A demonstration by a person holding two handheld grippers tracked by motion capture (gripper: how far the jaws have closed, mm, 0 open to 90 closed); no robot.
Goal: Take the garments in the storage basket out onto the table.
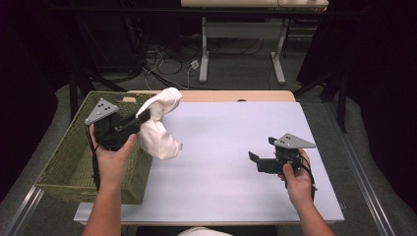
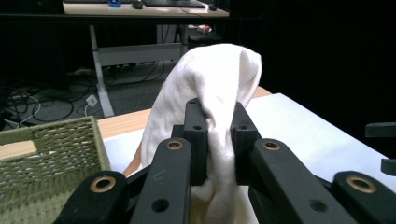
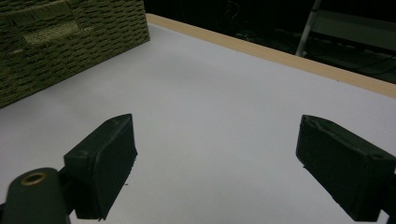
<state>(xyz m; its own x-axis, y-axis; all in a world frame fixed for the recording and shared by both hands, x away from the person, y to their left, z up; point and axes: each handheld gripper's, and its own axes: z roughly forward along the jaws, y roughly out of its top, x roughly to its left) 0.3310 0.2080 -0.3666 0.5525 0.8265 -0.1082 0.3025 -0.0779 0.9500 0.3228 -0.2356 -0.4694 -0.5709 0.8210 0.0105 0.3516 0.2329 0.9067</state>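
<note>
My left gripper (image 2: 218, 140) is clamped on a soft white cloth (image 2: 210, 88), a narrow pinch of fabric running down between the two black jaws while the rest balloons up over their tips and hangs loose below them. In the high view the left gripper (image 1: 142, 117) holds the white cloth (image 1: 158, 129) in the air, and just beside and beneath it, on my hand's side, sits the olive-green woven rectangular basket (image 1: 69, 162), with the cloth's lower fold dangling near its closer wall rather than over the opening. My right gripper (image 3: 215, 163) is idle with its jaws wide apart, nothing between them, hovering low over the pale lavender surface (image 3: 219, 98) well away from the cloth. My worry is the thin grip: I judge the fabric could slide out if I swing fast, and the trailing fold could snag the basket rim and drape outside when I let go.
</note>
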